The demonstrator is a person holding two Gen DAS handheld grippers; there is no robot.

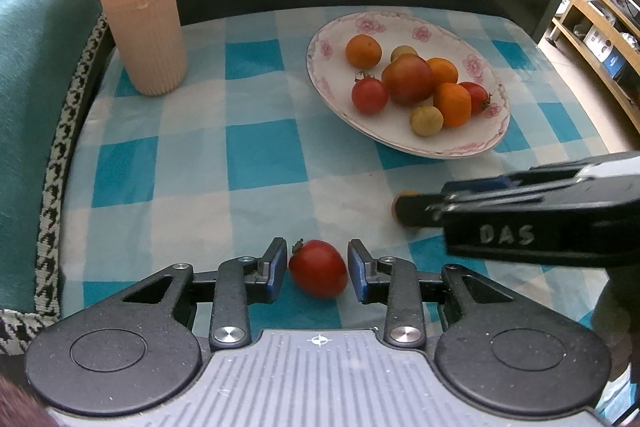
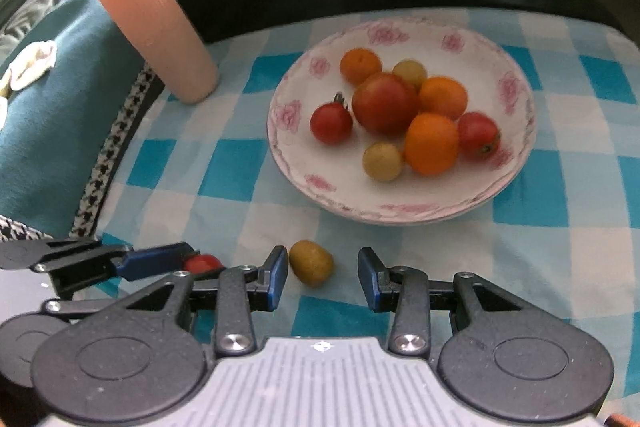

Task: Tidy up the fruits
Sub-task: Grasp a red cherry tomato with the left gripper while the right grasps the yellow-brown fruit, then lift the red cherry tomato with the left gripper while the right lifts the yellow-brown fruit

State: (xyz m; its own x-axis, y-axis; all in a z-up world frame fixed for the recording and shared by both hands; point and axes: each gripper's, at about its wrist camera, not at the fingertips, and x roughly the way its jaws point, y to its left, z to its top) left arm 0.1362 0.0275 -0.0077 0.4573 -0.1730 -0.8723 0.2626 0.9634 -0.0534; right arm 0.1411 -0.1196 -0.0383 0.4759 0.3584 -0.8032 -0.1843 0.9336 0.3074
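Ribbed grey plastic and black pivot discs made up the near body of the left gripper [image 1: 317,275], whose blue-padded fingers stood narrowly apart around a glossy red tomato [image 1: 318,274] lying on the cloth; whether the pads touched it could not be told. The right gripper [image 2: 323,277] was spread wider, with a small oval yellow-green fruit [image 2: 311,262] resting between its fingers, nearer the left pad and apart from the right one. Both fruits lay on a blue-and-white checked tablecloth [image 1: 192,163], smooth and faintly creased. Farther back sat a shallow white plate [image 1: 404,143] with pink flowers round its rim, holding smooth round tomatoes and orange and yellowish fruits. A ribbed peach-coloured cylinder [image 1: 136,7] stood at the left near a teal cushion [image 1: 36,39]. Wooden shelving [image 1: 592,39] lined the room at right.
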